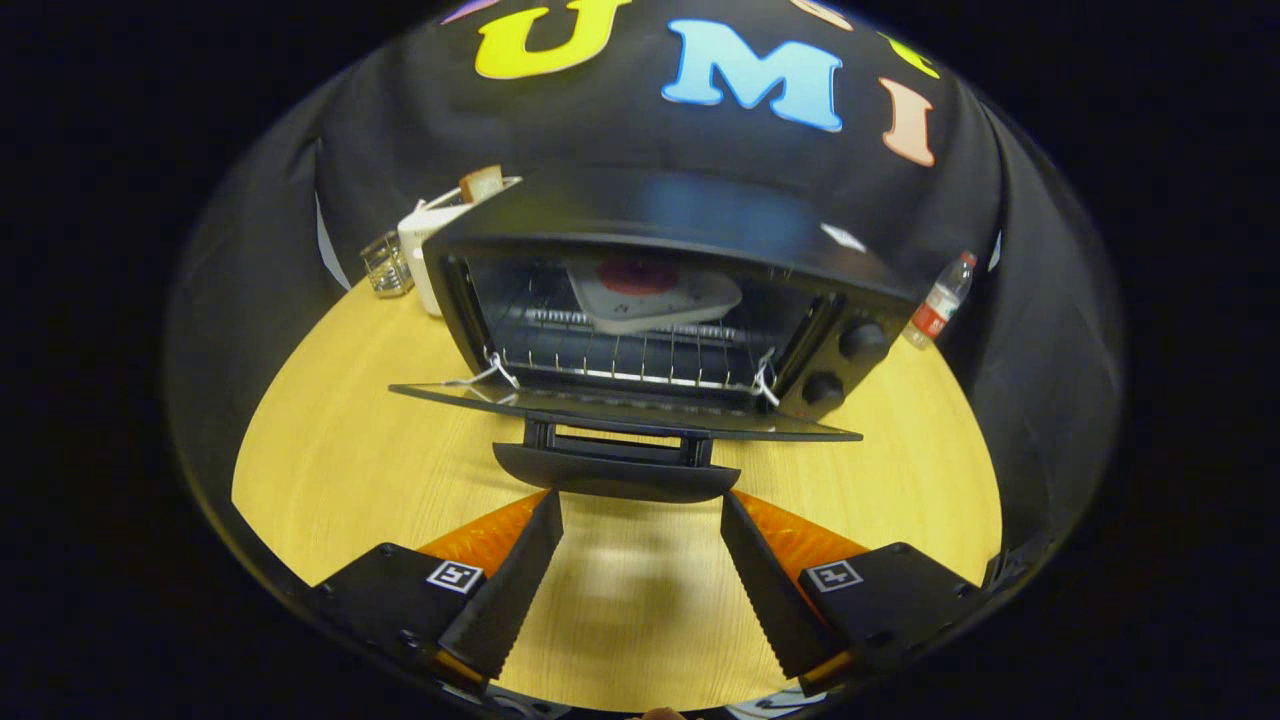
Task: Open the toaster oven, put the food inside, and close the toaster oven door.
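A black toaster oven [660,250] stands on the wooden table [330,450] straight ahead, its glass door [620,408] folded down flat toward me. Inside, on the wire rack [620,355], rests a white plate [655,295] with a round reddish piece of food [638,274] on it. The door's dark handle [615,472] sticks out just ahead of my fingertips. My gripper [640,505] is open, its two fingers spread wide on either side of the handle's near edge, with nothing between them.
Two knobs [845,365] sit on the oven's right panel. Behind the oven to the left are a white appliance [430,250] with a slice of bread and a small wire basket [387,265]. A plastic bottle [940,300] stands at the back right.
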The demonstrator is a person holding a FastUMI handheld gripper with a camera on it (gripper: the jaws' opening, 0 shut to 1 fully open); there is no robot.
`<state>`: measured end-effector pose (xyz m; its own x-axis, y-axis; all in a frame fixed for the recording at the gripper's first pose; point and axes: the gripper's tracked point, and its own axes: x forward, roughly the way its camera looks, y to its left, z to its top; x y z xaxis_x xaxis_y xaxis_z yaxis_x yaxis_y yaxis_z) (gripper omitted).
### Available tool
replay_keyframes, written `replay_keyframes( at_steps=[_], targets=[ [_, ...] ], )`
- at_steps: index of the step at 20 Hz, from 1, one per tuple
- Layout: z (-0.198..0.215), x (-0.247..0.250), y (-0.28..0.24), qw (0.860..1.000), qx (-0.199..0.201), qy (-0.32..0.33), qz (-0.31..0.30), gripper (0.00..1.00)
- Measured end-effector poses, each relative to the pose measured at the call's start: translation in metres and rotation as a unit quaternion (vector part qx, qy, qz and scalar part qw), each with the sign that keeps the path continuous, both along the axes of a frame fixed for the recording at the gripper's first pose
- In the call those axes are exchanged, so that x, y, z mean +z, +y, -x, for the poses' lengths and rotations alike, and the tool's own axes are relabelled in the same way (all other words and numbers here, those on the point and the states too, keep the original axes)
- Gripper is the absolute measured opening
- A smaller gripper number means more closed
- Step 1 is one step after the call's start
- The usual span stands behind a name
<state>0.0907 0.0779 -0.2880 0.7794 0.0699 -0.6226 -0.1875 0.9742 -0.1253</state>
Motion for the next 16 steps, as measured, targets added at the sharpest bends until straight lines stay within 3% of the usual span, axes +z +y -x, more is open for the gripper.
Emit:
replay_keyframes(
  at_steps=[6, 16],
  targets=[
    [-0.008, 0.087, -0.005, 0.990, 0.011, -0.140, -0.013, 0.99],
    [0.041, 0.206, -0.076, 0.956, -0.013, -0.288, -0.060, 0.99]
  ],
)
